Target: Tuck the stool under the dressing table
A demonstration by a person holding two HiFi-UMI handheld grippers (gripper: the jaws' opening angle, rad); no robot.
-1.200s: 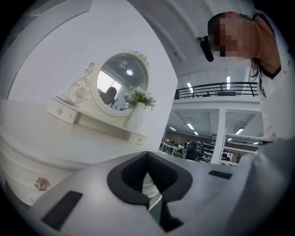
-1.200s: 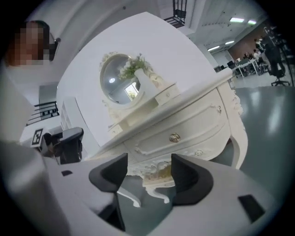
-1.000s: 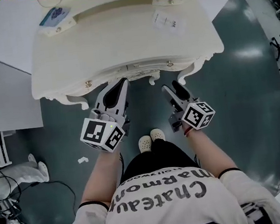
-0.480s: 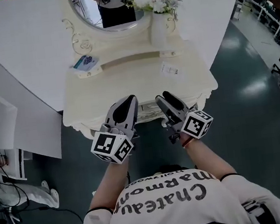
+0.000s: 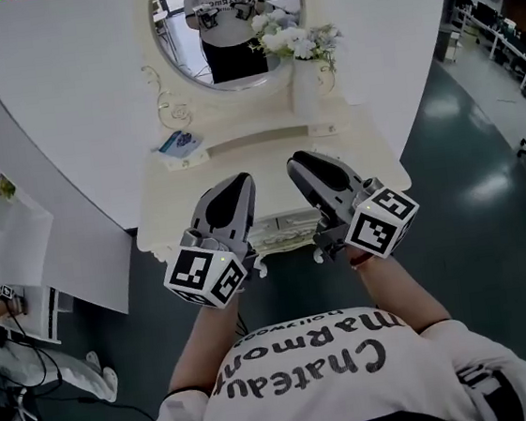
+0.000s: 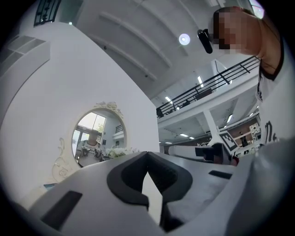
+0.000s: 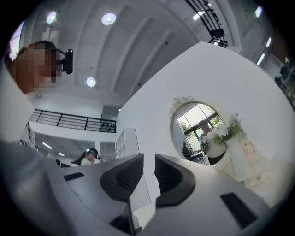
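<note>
The cream dressing table [image 5: 375, 159] stands against the white wall under its oval mirror [image 5: 224, 30]. No stool shows in any view. My left gripper [image 5: 239, 181] hangs over the table's front half, shut and empty; in the left gripper view its tips [image 6: 147, 153] meet, pointing at the mirror [image 6: 99, 133]. My right gripper [image 5: 297, 161] is beside it, also over the tabletop. Its jaws have just been closing, and a narrow gap [image 7: 148, 156] remains with nothing between them.
A white vase of flowers [image 5: 304, 73] and a small blue box [image 5: 180, 143] sit at the back of the tabletop. A white shelf unit [image 5: 0, 225] stands at the left, with a person [image 5: 36, 368] and cables on the dark floor [image 5: 474, 200].
Both grippers have come up from the table's front edge to above its top. The head view has tilted up, bringing the mirror and vase into sight.
</note>
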